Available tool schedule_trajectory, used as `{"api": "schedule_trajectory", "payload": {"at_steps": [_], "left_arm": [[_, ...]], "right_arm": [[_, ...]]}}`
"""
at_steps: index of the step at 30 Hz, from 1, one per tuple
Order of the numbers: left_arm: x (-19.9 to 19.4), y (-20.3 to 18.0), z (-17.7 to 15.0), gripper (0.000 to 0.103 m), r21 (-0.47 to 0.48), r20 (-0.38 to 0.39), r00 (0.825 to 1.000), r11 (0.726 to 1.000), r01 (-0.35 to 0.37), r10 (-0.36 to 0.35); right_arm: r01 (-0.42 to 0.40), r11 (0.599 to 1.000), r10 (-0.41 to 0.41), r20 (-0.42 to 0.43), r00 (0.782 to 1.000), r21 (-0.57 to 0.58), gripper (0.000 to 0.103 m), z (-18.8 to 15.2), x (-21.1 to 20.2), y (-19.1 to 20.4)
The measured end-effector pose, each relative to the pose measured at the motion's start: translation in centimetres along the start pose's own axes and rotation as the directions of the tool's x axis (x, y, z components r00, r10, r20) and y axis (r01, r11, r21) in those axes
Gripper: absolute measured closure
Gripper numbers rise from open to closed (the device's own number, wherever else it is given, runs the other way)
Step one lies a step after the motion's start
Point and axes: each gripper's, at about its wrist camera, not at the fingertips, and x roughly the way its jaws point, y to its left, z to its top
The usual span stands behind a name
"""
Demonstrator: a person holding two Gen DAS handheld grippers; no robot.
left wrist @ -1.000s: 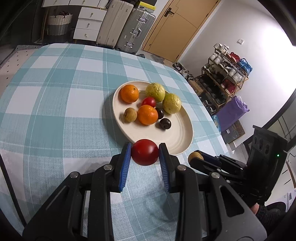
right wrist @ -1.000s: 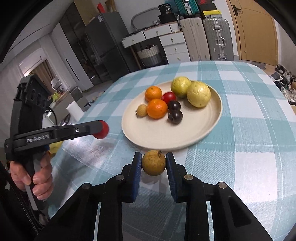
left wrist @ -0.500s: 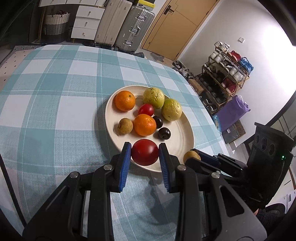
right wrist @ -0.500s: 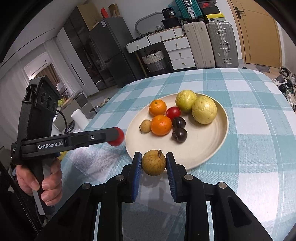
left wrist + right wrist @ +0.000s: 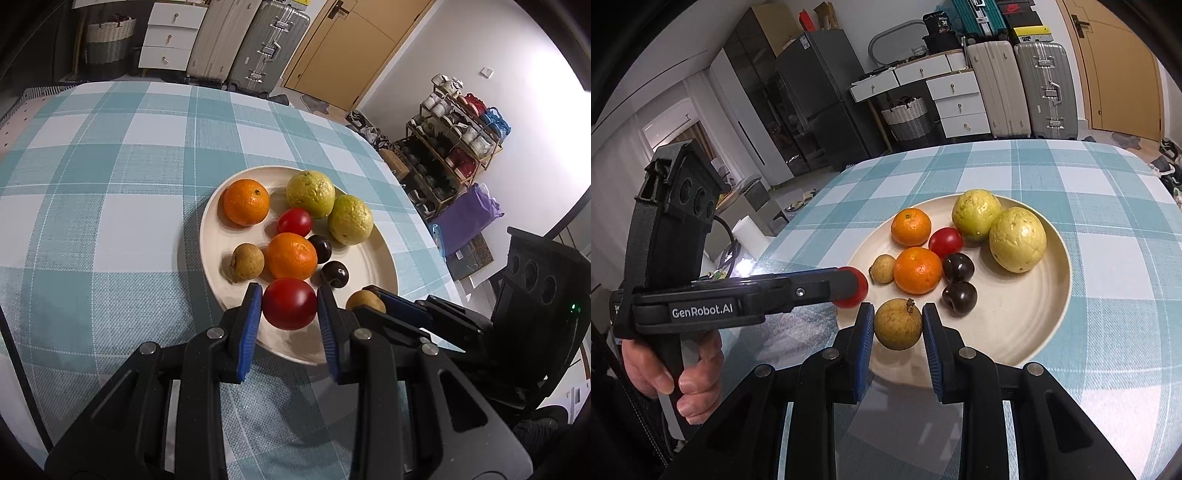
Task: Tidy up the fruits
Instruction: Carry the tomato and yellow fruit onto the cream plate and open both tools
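Note:
My left gripper (image 5: 289,309) is shut on a red tomato (image 5: 289,308), held over the near rim of the cream plate (image 5: 373,254). My right gripper (image 5: 897,325) is shut on a small brown round fruit (image 5: 897,324), also over the plate's (image 5: 1008,325) near rim. From the right wrist view the left gripper (image 5: 851,287) reaches in from the left with the tomato (image 5: 858,288). On the plate lie two oranges (image 5: 246,201) (image 5: 291,255), two yellow-green fruits (image 5: 310,192) (image 5: 350,219), a smaller tomato (image 5: 294,222), two dark plums (image 5: 320,247) (image 5: 335,274) and another brown fruit (image 5: 247,262).
A teal and white checked cloth (image 5: 110,184) covers the table. The table's right edge (image 5: 413,206) drops off toward a shoe rack (image 5: 454,147) and a purple bag (image 5: 465,218). A hand (image 5: 679,376) grips the left tool. Suitcases (image 5: 1023,88) and drawers stand beyond the far edge.
Both grippers have moved forward with their fruits, from over the cloth in front of the plate to over the plate's near rim. The fruits on the plate have stayed put.

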Motion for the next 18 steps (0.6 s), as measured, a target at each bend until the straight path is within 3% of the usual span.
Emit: {"api": "schedule_trajectory", "payload": {"at_steps": [18], "left_arm": [[0.6, 0.3, 1.2, 0.075, -0.026, -0.004, 1.0, 0.999, 0.03, -0.03]], "right_arm": [[0.013, 0.999, -0.014, -0.022, 1.0, -0.03, 0.075, 0.9, 2.3, 0.0]]}}
